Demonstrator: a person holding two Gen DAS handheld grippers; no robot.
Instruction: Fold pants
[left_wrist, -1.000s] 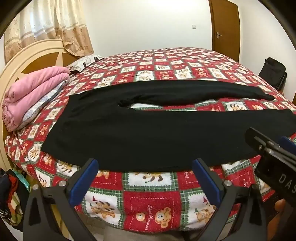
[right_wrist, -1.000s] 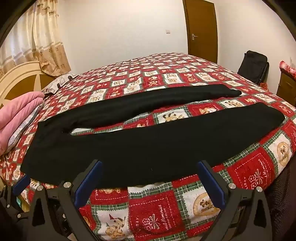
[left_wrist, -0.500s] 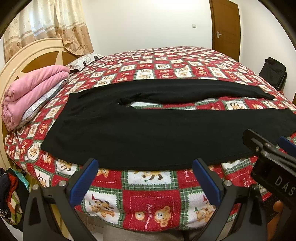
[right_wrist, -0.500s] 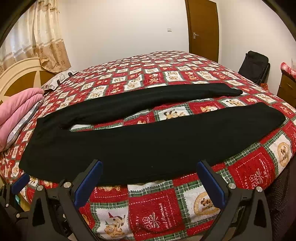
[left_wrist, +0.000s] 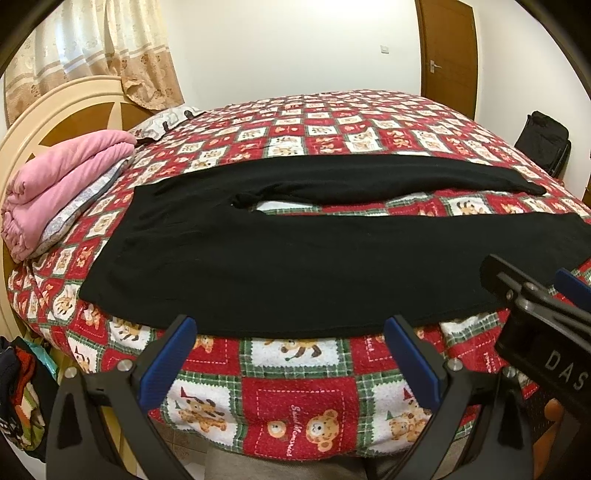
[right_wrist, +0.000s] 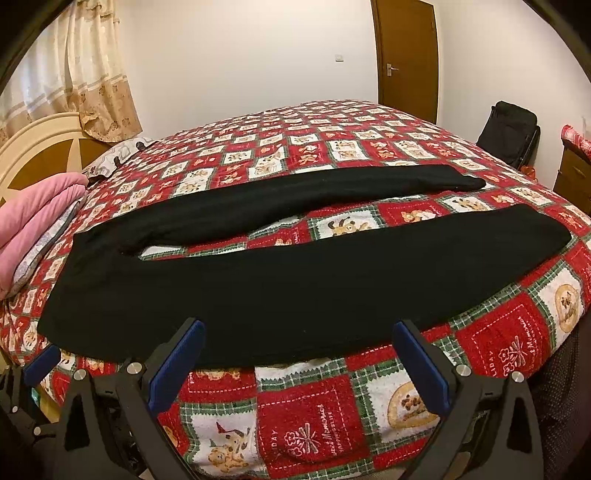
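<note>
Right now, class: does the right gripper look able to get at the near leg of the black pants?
Probably yes. The right gripper has its jaws open just short of the black pants, whose near edge lies uncovered along the bedspread.

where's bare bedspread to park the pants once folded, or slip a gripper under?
Free: the wide bedspread stretch beyond the far leg, toward the door; the narrow wedge between the two legs of the black pants; the front strip below the near hem, by both open grippers. Crowded: headboard side, with the pink blanket and pillow.
</note>
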